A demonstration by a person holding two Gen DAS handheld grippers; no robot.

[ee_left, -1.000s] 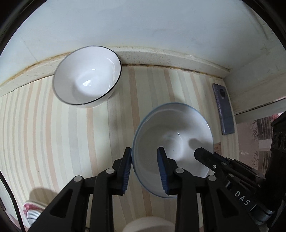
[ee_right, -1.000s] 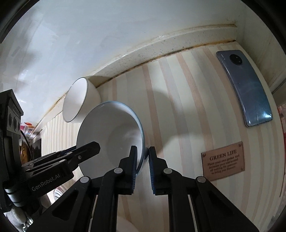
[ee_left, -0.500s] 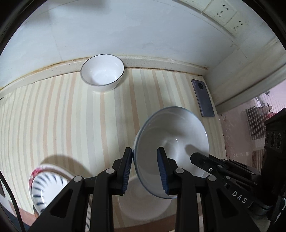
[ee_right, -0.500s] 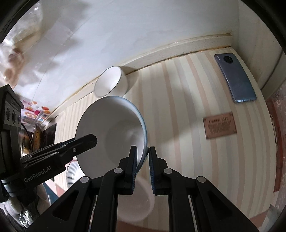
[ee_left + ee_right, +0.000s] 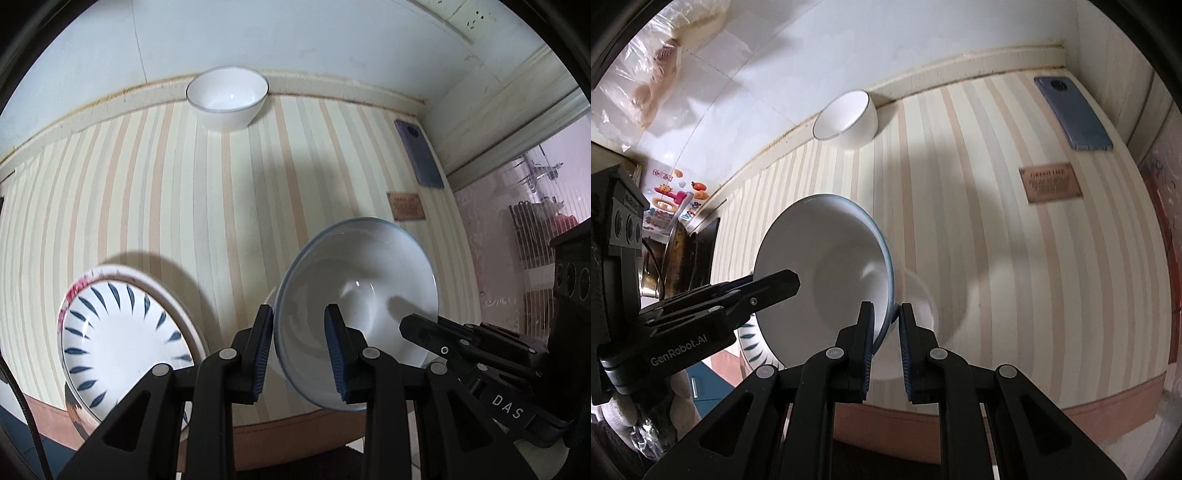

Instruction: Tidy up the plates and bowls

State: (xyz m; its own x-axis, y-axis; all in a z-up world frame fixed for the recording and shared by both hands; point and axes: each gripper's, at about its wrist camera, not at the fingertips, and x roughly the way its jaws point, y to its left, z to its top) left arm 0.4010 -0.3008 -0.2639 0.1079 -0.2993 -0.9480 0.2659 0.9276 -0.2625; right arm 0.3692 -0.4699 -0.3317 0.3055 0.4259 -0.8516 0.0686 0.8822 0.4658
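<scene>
A white bowl with a blue rim (image 5: pixel 362 280) hangs tilted above the striped table, held from two sides. My left gripper (image 5: pixel 298 321) is shut on its near rim, one pad outside and one inside. My right gripper (image 5: pixel 886 314) is shut on the opposite rim of the same bowl (image 5: pixel 827 273). Each gripper also shows in the other's view, the right gripper (image 5: pixel 424 328) and the left gripper (image 5: pixel 783 284). A plain white bowl (image 5: pixel 918 325) stands on the table right under the held one. A dark-rimmed white bowl (image 5: pixel 227 98) sits by the back wall.
A plate with blue leaf marks (image 5: pixel 118 343) rests on a red-patterned plate at the front left. A blue phone (image 5: pixel 419 153) and a brown label (image 5: pixel 406 205) lie at the right. The table's brown front edge (image 5: pixel 295 417) runs just below the grippers.
Both grippers have risen and drawn back from the wall toward the table's front edge, carrying the blue-rimmed bowl. The patterned plate and the plain bowl have come into view.
</scene>
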